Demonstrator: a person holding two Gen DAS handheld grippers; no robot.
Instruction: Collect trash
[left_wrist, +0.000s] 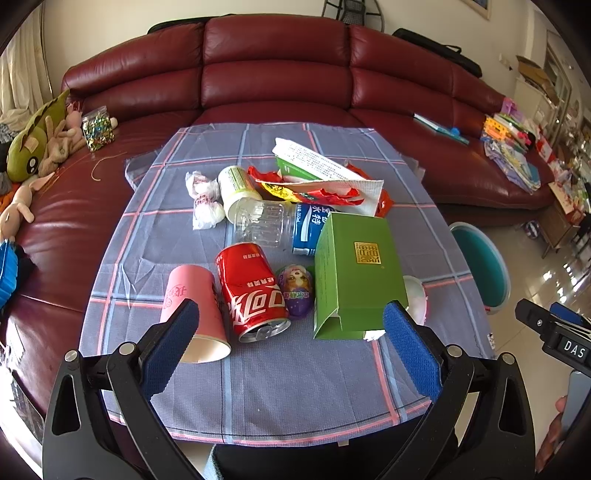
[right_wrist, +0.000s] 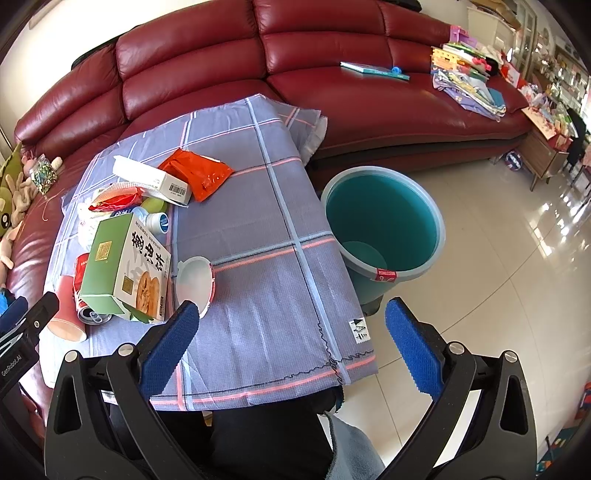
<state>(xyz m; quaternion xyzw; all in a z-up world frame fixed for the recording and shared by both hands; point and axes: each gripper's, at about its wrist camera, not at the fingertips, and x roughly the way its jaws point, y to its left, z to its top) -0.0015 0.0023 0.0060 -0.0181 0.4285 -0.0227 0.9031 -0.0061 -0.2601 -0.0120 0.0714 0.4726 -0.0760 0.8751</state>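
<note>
Both grippers, left gripper (left_wrist: 290, 332) and right gripper (right_wrist: 291, 332), hover with jaws wide and empty, trash heaped on the worktop (right_wrist: 258, 295) beside the teal bin (right_wrist: 384, 221), handy for dropping.

The left hand-held gripper (left_wrist: 290, 334) hangs over a desk (left_wrist: 280, 387) covered in blue checked cloth, its jaws wide apart with nothing between them. Just ahead lie a pink paper cup (left_wrist: 195, 314) on its side, a dented red can (left_wrist: 251, 291) touching it, a purple egg-shaped toy (left_wrist: 295, 291) and a green box (left_wrist: 356, 277). A teal bin (left_wrist: 480, 262) stands beside the desk on the right
</note>
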